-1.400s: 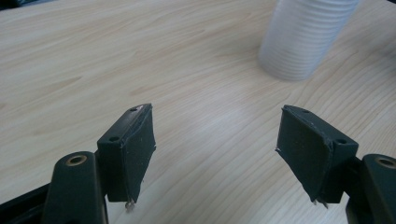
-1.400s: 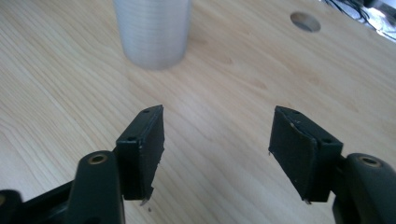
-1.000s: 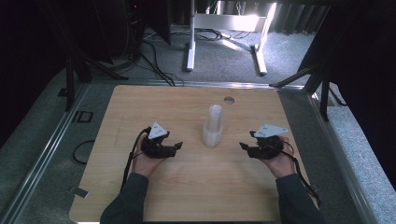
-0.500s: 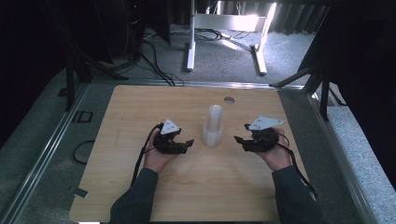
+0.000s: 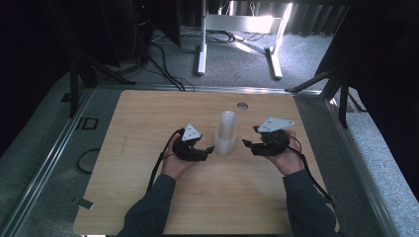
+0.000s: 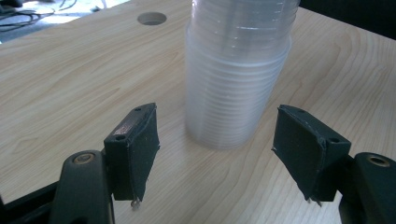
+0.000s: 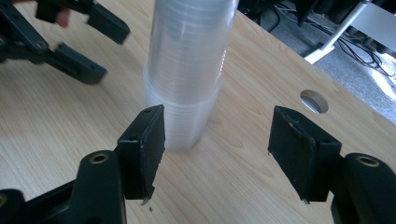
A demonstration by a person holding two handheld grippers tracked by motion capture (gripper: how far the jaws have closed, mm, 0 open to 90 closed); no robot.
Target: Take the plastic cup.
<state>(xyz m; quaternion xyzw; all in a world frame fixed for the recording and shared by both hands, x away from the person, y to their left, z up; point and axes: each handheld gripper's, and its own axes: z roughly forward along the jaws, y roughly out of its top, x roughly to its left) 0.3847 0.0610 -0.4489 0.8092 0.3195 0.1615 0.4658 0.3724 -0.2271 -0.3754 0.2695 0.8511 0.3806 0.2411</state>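
A tall stack of clear plastic cups (image 5: pixel 226 133) stands upright mid-table, also seen close in the left gripper view (image 6: pixel 238 79) and the right gripper view (image 7: pixel 187 70). My left gripper (image 5: pixel 207 150) lies just left of the stack's base, jaws apart (image 6: pixel 215 149); they have just been closing a little with nothing between them. My right gripper (image 5: pixel 246 144) points at the stack from the right, a short gap away. Its jaws (image 7: pixel 217 149) have just been opening, and nothing is between them. The right gripper view also catches the left gripper (image 7: pixel 70 42) beyond the stack.
The wooden table (image 5: pixel 148 123) has a round hole (image 5: pixel 242 105) near its far edge, behind the cups. Cables trail from both grippers along the forearms. Past the table lie grey floor, a white stand (image 5: pixel 202 44) and dark equipment.
Both hands have come in toward the cup stack: the left gripper moved right, the right gripper moved left and slightly up. The stack has not moved.
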